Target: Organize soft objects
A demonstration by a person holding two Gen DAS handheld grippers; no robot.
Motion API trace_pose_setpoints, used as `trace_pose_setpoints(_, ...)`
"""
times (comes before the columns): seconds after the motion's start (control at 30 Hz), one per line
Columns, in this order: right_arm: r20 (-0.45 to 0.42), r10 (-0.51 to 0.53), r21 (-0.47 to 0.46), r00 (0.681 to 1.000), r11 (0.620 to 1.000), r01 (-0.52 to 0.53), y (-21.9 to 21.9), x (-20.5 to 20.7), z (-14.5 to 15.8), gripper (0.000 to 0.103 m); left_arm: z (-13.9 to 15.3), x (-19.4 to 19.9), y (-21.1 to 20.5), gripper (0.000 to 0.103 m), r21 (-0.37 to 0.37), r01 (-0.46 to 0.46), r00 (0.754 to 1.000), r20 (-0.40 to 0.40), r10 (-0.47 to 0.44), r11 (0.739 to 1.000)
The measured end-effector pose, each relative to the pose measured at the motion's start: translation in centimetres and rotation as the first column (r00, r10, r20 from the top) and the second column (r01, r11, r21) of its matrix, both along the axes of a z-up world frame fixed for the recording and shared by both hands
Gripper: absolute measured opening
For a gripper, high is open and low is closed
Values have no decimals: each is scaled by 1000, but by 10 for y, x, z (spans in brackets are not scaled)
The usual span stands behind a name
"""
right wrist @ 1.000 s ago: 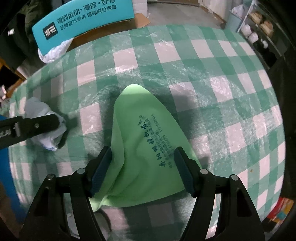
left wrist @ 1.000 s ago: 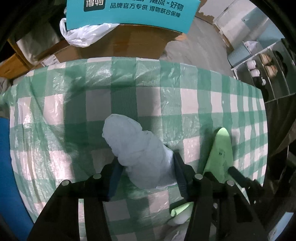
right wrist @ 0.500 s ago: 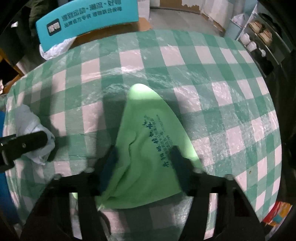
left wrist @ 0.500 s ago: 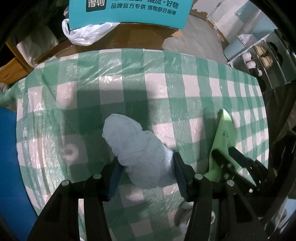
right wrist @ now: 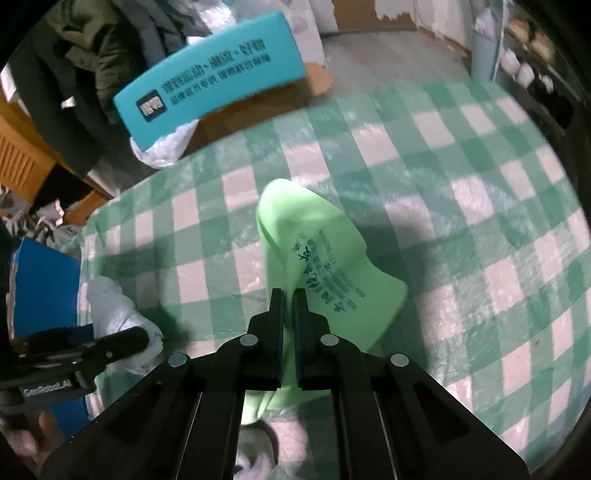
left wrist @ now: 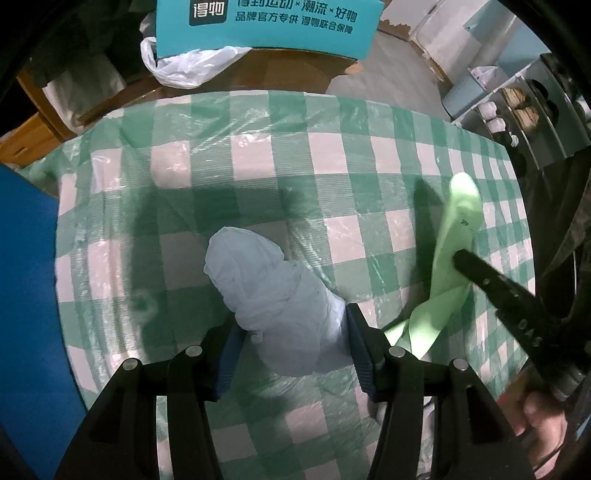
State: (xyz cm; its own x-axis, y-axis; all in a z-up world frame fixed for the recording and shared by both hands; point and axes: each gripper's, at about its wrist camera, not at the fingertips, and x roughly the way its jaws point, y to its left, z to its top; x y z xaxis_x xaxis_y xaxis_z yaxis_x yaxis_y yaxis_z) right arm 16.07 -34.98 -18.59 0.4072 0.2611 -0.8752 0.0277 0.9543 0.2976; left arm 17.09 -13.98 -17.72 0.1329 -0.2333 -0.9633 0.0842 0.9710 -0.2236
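In the left wrist view, the left tongs (left wrist: 291, 339) pinch a crumpled white plastic bag (left wrist: 273, 291) above the checked table (left wrist: 258, 173); its slick bulk could squeeze out. In the right wrist view, the right tongs (right wrist: 289, 295), whose jaws have just been closing, pinch one fold of the green printed bag (right wrist: 314, 258), which is thin and may slip free.

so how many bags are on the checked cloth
2. A pale crumpled bag sits between the left gripper fingers; a green bag is pinched by the right gripper. Others may be hidden.

Green-and-white checked tablecloth (left wrist: 332, 155), teal printed box (left wrist: 266, 26) on brown cardboard, grey floor (left wrist: 391, 77), shelf unit (left wrist: 524, 110) beyond
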Motion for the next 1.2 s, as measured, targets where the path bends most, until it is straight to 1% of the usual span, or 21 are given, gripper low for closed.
trace_pose_setpoints(0.27, 72, 30, 2, 997, 1000, -30, 5, -13, 27, 3, 18, -10, 10, 55, -17, -10, 1000, 27, 10, 1000)
trace_pose_setpoints(0.4, 75, 47, -1, 996, 999, -47, 5, -14, 33, 3, 24, -15, 12, 55, -28, -18, 999, 37, 19, 999)
trace_pose_setpoints(0.43, 55, 62, 1, 997, 998, -62, 6, -13, 31, 4, 25, -15, 13, 55, -27, -17, 999, 38, 18, 999)
trace_pose_setpoints(0.47, 37, 59, -3, 998, 998, -59, 6, -11, 28, 6, 24, -16, 14, 55, -25, -17, 999, 39, 18, 1000)
trace_pose_setpoints(0.5, 17, 46, -8, 999, 999, -46, 3, -10, 24, 15, 24, -17, 15, 55, -25, -18, 999, 38, 18, 1000)
trace_pose_setpoints(0.53, -1, 38, -20, 999, 999, -38, 2, -10, 20, 27, 24, -17, 16, 55, -26, -20, 999, 37, 21, 999)
trace_pose_setpoints(0.57, -10, 31, -32, 999, 999, -31, 1, -9, 18, 34, 23, -17, 15, 55, -26, -21, 999, 37, 22, 999)
trace_pose_setpoints(0.63, -15, 9, -40, 1000, 999, -10, -2, -8, 14, 55, 21, -16, 15, 55, -15, -20, 999, 40, 21, 1000)
trace_pose_setpoints(0.67, -15, 0, -38, 1000, 999, -1, -4, -9, 14, 60, 21, -16, 15, 55, -5, -17, 999, 42, 17, 1000)
trace_pose_setpoints(0.7, -17, -10, -35, 1000, 999, 9, -5, -8, 12, 68, 20, -17, 14, 55, 0, -15, 999, 43, 15, 1000)
trace_pose_setpoints(0.73, -23, -25, -38, 999, 999, 24, -6, -7, 10, 70, 19, -17, 14, 55, 3, -12, 999, 41, 12, 1000)
trace_pose_setpoints(0.8, -40, -48, -45, 998, 998, 47, -9, -6, 6, 70, 16, -17, 13, 55, -7, -6, 999, 32, 6, 1000)
trace_pose_setpoints(0.97, -120, -105, -27, 987, 994, 103, -17, -2, -16, 70, 12, -17, 9, 55, -10, 11, 1000, 24, -10, 1000)
trace_pose_setpoints(1.1, -156, -104, -27, 982, 994, 101, -13, 1, -29, 70, 9, -15, 6, 55, -15, 24, 1000, 18, -24, 1000)
trace_pose_setpoints(1.13, -165, -101, -28, 981, 995, 98, -11, 2, -33, 71, 8, -15, 5, 55, -15, 29, 999, 17, -28, 999)
trace_pose_setpoints(1.2, -159, -96, -50, 983, 995, 89, -6, 4, -34, 71, 7, -14, 4, 55, -12, 33, 999, 18, -33, 999)
